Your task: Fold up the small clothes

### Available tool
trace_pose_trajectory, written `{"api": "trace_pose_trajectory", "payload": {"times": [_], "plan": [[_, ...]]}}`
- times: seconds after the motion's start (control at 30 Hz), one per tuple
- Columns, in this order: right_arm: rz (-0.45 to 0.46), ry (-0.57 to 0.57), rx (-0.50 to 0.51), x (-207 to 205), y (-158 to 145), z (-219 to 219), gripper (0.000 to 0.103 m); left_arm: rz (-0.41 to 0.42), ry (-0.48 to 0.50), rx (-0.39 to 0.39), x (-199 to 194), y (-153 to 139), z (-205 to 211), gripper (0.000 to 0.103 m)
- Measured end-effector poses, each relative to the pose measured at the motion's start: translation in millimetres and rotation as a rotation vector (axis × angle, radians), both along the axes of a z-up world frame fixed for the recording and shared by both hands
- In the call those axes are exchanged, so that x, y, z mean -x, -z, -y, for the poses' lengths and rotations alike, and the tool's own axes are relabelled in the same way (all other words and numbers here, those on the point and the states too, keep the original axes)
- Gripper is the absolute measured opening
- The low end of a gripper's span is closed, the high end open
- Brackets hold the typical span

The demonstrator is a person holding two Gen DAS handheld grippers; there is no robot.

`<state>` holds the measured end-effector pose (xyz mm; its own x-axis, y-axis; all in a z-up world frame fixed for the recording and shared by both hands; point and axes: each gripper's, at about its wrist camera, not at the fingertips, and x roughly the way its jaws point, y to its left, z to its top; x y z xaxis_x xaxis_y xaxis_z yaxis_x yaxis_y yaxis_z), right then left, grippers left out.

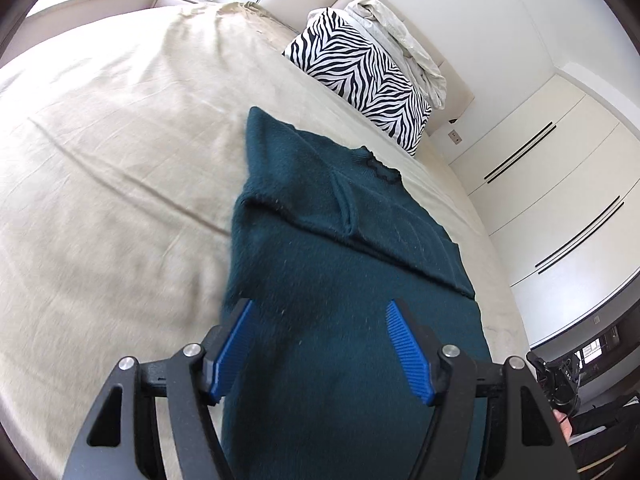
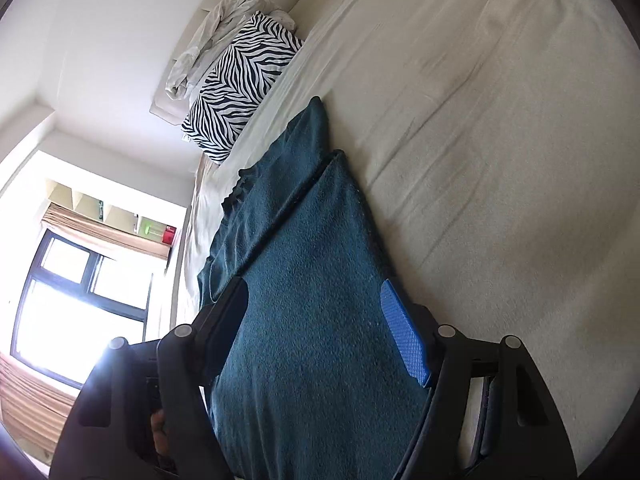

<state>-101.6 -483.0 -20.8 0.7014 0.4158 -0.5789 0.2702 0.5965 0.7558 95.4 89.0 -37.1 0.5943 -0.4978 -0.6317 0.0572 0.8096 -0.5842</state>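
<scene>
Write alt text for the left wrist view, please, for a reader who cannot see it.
A dark teal sweater lies partly folded on a beige bedsheet, with the left gripper open above its near end, blue pads spread wide. A zebra-print pillow and a crumpled pale cloth sit at the headboard, with white wardrobe doors to the right.

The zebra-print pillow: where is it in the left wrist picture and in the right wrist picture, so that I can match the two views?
Left wrist view: the zebra-print pillow is upper centre-right, against the headboard, beyond the green sweater.
Right wrist view: the pillow is upper left of centre, again past the far end of the sweater.
Shared landmark: the crumpled white cloth lying against the pillow.
</scene>
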Motion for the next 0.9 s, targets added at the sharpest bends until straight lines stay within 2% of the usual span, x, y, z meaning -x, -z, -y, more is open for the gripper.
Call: {"api": "trace_pose_trajectory", "payload": {"times": [0.1, 0.2, 0.33, 0.6, 0.77, 0.9], "plan": [[-0.022, -0.019, 0.053, 31.4, 2.0, -5.5, 0.069, -0.054, -0.012, -0.038, 49.8, 5.9, -13.1, 0.07], [-0.078, -0.038, 0.108, 48.4, 6.9, -9.2, 0.069, -0.129, -0.004, -0.03, 93.4, 19.6, -23.1, 0.07], [-0.123, -0.071, 0.146, 70.4, 12.9, -15.8, 0.069, -0.162, 0.042, -0.064, 127.9, 22.3, -21.1, 0.07], [-0.155, -0.084, 0.175, 109.0, 4.1, -12.3, 0.068, -0.247, 0.117, -0.041, 140.3, 34.3, -8.5, 0.066], [-0.174, -0.079, 0.173, 127.5, -2.0, -3.7, 0.067, -0.313, 0.155, 0.012, 138.9, 43.8, -6.9, 0.05], [-0.193, -0.077, 0.183, 136.4, -7.9, -1.1, 0.067, -0.337, 0.149, 0.051, 137.8, 48.5, -8.9, 0.042]]}}
